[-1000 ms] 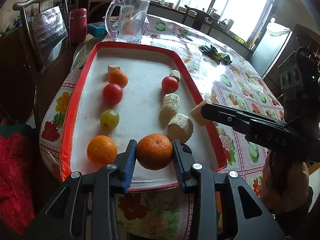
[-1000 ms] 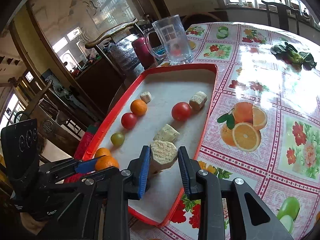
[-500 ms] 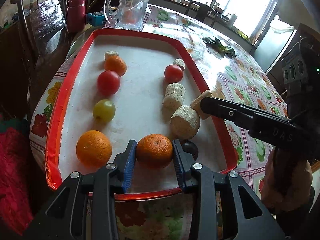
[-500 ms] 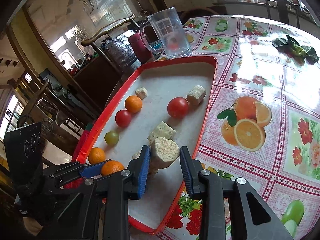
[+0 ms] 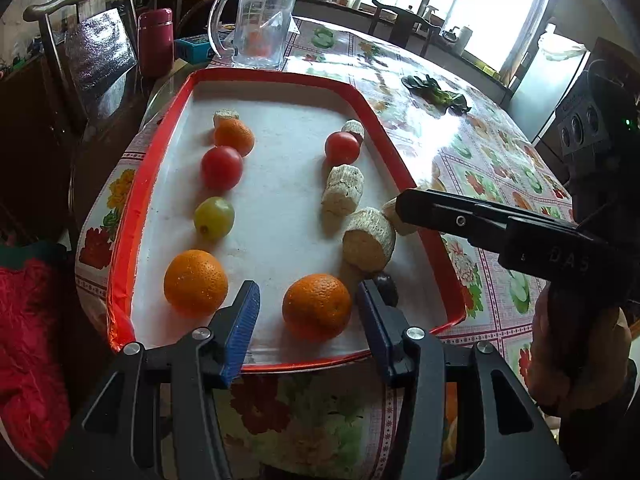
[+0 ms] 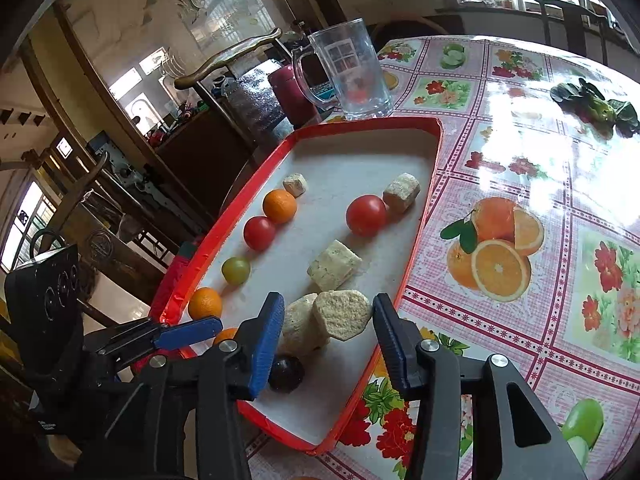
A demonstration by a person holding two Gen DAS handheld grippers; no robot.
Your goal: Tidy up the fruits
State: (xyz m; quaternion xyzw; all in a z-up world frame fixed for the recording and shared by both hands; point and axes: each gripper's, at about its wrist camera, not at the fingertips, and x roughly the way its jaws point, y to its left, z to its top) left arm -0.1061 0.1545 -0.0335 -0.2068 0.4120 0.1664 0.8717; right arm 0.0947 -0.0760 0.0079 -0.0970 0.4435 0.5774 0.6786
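On the white floor of the red-rimmed tray (image 5: 154, 152), near its front edge, your orange (image 5: 317, 306) sits between the blue pads of your left gripper (image 5: 308, 322), whose jaws are opening, with a gap showing on both sides of the fruit. Just beside it lies a 2nd orange (image 5: 195, 282), and behind that a green fruit (image 5: 214, 218), a tomato (image 5: 221, 168) and a small orange (image 5: 234, 137) run in a line. Your right gripper (image 6: 326, 330) is opening too, its pads clear of the pale corn chunk (image 6: 342, 314) lying on the tray between them. A dark round fruit (image 6: 285, 373) rests close by. Beyond the tray stands a glass mug (image 5: 260, 24) on the flowered tablecloth (image 5: 480, 152).
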